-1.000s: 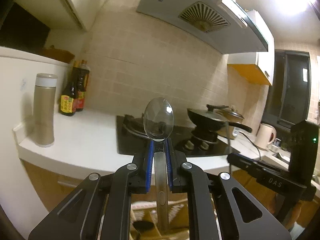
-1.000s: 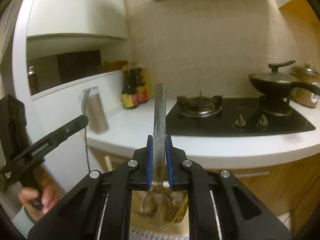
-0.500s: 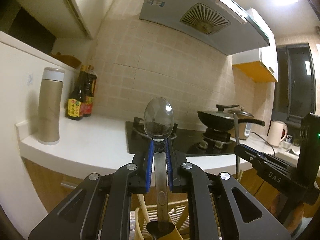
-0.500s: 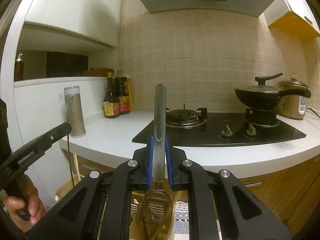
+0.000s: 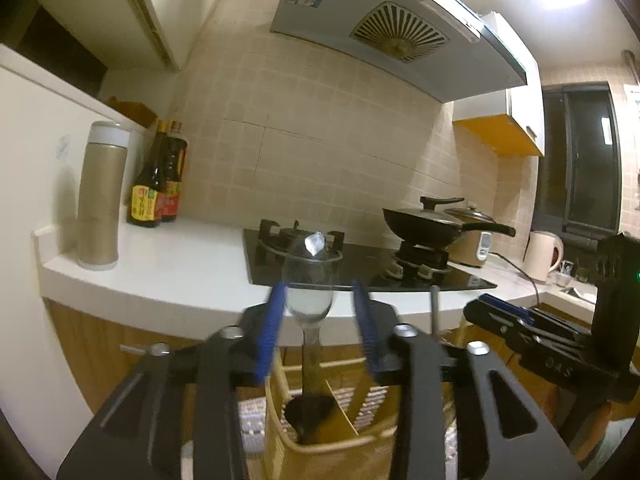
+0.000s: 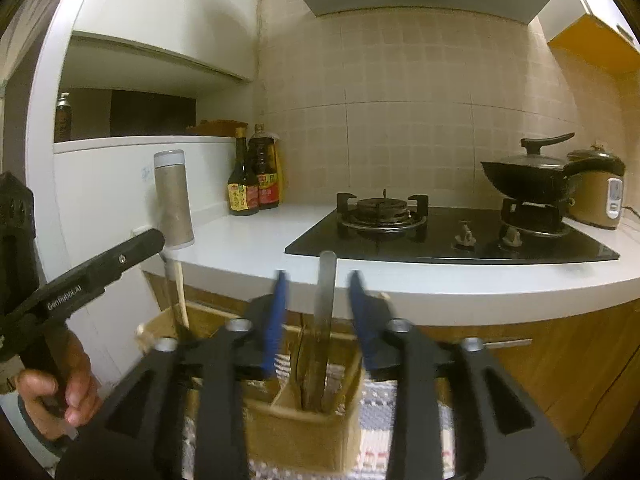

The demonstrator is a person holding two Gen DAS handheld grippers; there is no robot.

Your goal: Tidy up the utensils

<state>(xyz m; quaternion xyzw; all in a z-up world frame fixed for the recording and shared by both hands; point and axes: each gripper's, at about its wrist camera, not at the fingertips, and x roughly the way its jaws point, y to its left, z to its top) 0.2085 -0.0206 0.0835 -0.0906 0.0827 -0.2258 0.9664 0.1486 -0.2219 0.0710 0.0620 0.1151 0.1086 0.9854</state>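
Note:
A tan utensil holder (image 5: 320, 446) with compartments stands below both grippers; it also shows in the right wrist view (image 6: 296, 436). My left gripper (image 5: 318, 316) is open, and a steel spoon (image 5: 310, 276) stands bowl-up between its jaws, handle down in the holder. My right gripper (image 6: 318, 304) is open, and a second steel spoon (image 6: 325, 312) stands handle-up between its jaws, its bowl down in a compartment. A wooden utensil (image 6: 181, 292) sticks out of the holder's left side.
A white counter (image 5: 180, 260) carries a tan flask (image 5: 100, 196), two sauce bottles (image 5: 158, 180), a black hob (image 5: 360, 264) with a lidded pan (image 5: 436, 224), a rice cooker and a kettle (image 5: 542, 254). Wooden cabinets stand below it. A woven mat (image 6: 380, 412) lies under the holder.
Both grippers have opened and let go of their spoons, which now stand lower in the holder. Both views have pulled back and tilted up slightly.

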